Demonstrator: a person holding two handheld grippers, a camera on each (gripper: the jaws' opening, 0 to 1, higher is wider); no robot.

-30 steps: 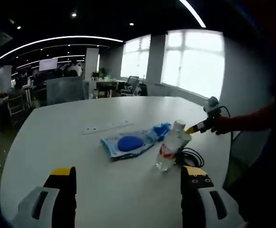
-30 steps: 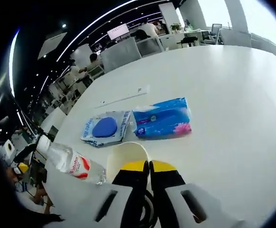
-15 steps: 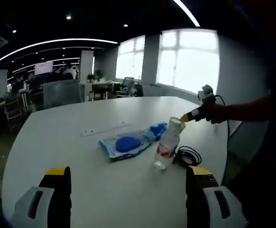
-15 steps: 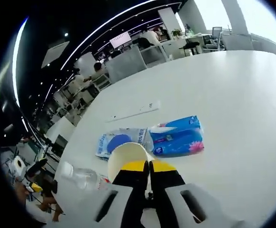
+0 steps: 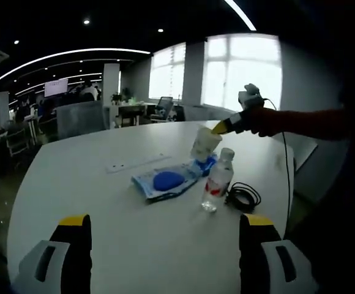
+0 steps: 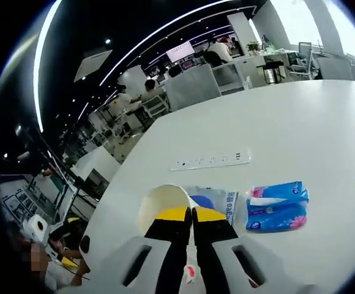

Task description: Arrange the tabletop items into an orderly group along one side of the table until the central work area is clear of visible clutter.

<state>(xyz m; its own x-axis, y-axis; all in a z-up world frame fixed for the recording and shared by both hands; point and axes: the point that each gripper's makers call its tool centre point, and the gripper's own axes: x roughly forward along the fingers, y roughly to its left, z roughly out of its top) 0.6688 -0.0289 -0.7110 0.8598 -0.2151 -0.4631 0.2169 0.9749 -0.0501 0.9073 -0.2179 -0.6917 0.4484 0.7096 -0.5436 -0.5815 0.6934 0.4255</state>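
On a white tabletop (image 5: 92, 184) in an open office, the left gripper (image 5: 165, 248) waits low at the bottom of the left gripper view, its yellow-tipped fingers (image 5: 74, 222) spread wide with nothing between them. Left of centre in that view a long white power strip (image 5: 134, 163) lies flat; just right of it sits a clear pouch with a blue disc (image 5: 165, 182), and touching its far end a blue tissue pack (image 5: 208, 164). A plastic water bottle (image 5: 217, 187) stands upright right of centre, a coiled black cable (image 5: 243, 197) just beside it.

Above the tissue pack, upper right of centre, the right gripper (image 5: 219, 128) holds a paper cup (image 5: 204, 143) in the air. A second ago that gripper was down by the bottle's cap; it has since risen and swung leftward, over the packets, taking the cup with it. The bottle, tilted a second ago, now stands straight.

In the right gripper view the right gripper's (image 6: 193, 213) fingers (image 6: 209, 215) are pressed together on the rim of the paper cup (image 6: 162, 205) at bottom centre, with the pouch (image 6: 217, 202) and tissue pack (image 6: 276, 205) to the right below it and the power strip (image 6: 211, 161) beyond.

The cup appears to be mid-transfer, lifted clear of the cable-and-bottle cluster; where it will be set cannot be told. The packets, bottle and cable lie spread across the middle, so the tidying looks to be at an early stage
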